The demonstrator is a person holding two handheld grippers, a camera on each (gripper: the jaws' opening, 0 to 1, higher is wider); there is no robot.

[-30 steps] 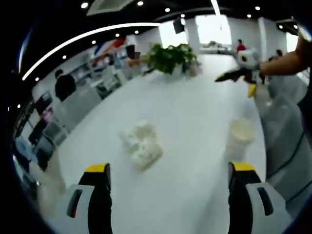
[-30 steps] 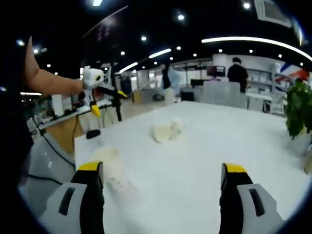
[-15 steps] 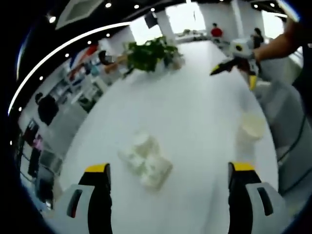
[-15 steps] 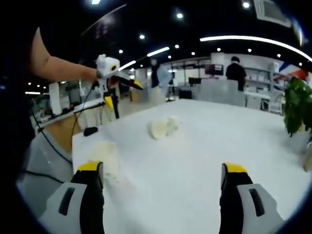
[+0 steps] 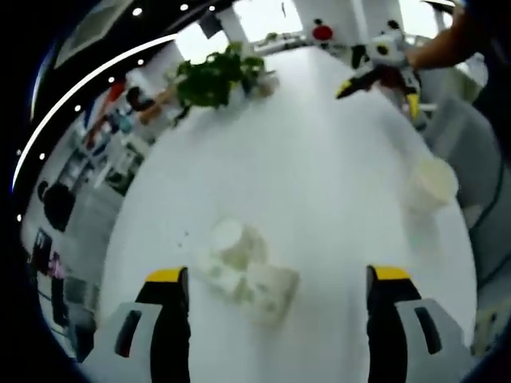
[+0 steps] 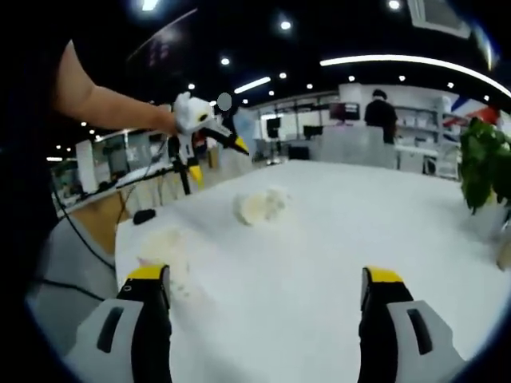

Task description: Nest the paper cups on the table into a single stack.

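Observation:
A cluster of white paper cups (image 5: pixel 242 265) lies on the white table (image 5: pixel 319 183), just beyond my left gripper (image 5: pixel 277 275), which is open and holds nothing. A single upright paper cup (image 5: pixel 431 180) stands near the table's right edge. In the right gripper view the same cluster (image 6: pixel 259 206) sits mid-table and the single cup (image 6: pixel 164 247) is blurred near my right gripper's left finger. My right gripper (image 6: pixel 264 274) is open and holds nothing. The left gripper (image 6: pixel 204 132) hangs in the air beyond the table's left edge; the right gripper (image 5: pixel 375 70) hovers far from the cluster.
A potted green plant (image 5: pixel 209 76) stands at the far end of the table, also at the right in the right gripper view (image 6: pixel 483 163). A small dark object (image 6: pixel 144 215) lies on a side counter. People and desks stand in the background.
The left gripper's camera has tilted down and closed in on the cup cluster. In the right gripper view the left gripper has drifted right, toward the table. The cups have not moved.

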